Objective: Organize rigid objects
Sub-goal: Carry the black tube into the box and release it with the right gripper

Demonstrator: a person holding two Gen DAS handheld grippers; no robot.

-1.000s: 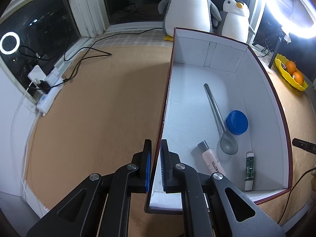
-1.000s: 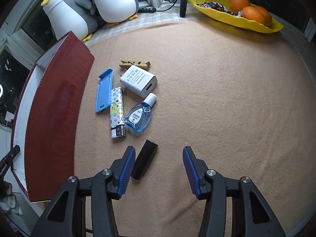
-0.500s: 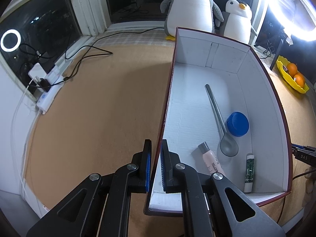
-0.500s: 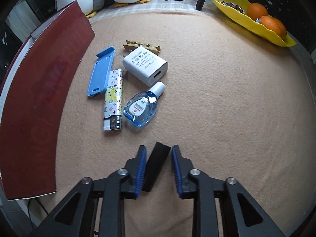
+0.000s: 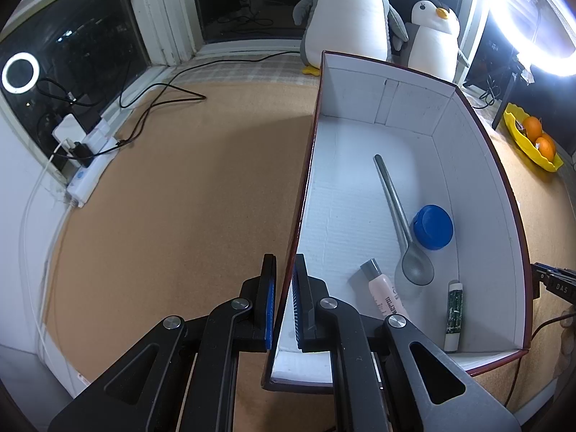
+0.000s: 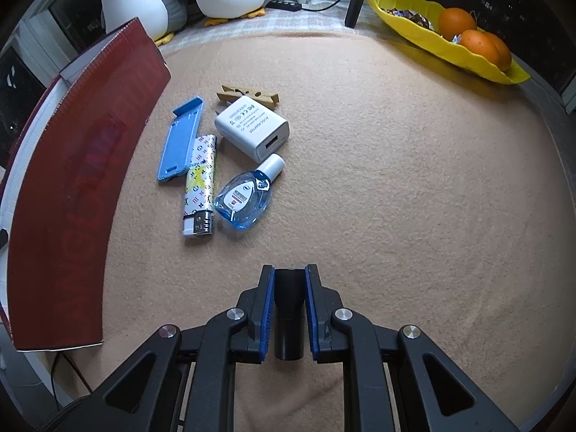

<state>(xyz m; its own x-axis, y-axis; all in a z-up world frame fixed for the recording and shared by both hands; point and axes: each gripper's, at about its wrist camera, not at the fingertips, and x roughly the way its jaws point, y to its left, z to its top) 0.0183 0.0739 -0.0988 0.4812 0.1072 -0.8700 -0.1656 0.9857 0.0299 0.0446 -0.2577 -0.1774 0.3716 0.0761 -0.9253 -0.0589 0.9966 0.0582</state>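
My left gripper (image 5: 284, 270) is shut on the near left wall of the red-sided, white-lined box (image 5: 342, 187). Inside the box lie a grey spoon (image 5: 396, 208), a blue cap (image 5: 433, 226), a pink tube (image 5: 383, 289) and a green-and-white stick (image 5: 454, 315). In the right wrist view, my right gripper (image 6: 289, 273) is shut on a small black block (image 6: 289, 302), both blue pads against its sides. Ahead on the beige mat lie a patterned lighter (image 6: 200, 187), a clear blue bottle (image 6: 244, 198), a white charger (image 6: 252, 126), a blue holder (image 6: 180, 140) and a wooden clothespin (image 6: 248, 93).
The box's red outer wall (image 6: 72, 187) stands left of the loose items. A yellow tray (image 6: 396, 10) with oranges sits at the far right. Two plush penguins (image 5: 349, 18) stand behind the box. A power strip (image 5: 86, 176) with cables lies by the window at far left.
My right gripper's jaws came together around the black block and now pinch it; the block turned to lie straight between the pads. The left gripper kept its hold on the box wall.
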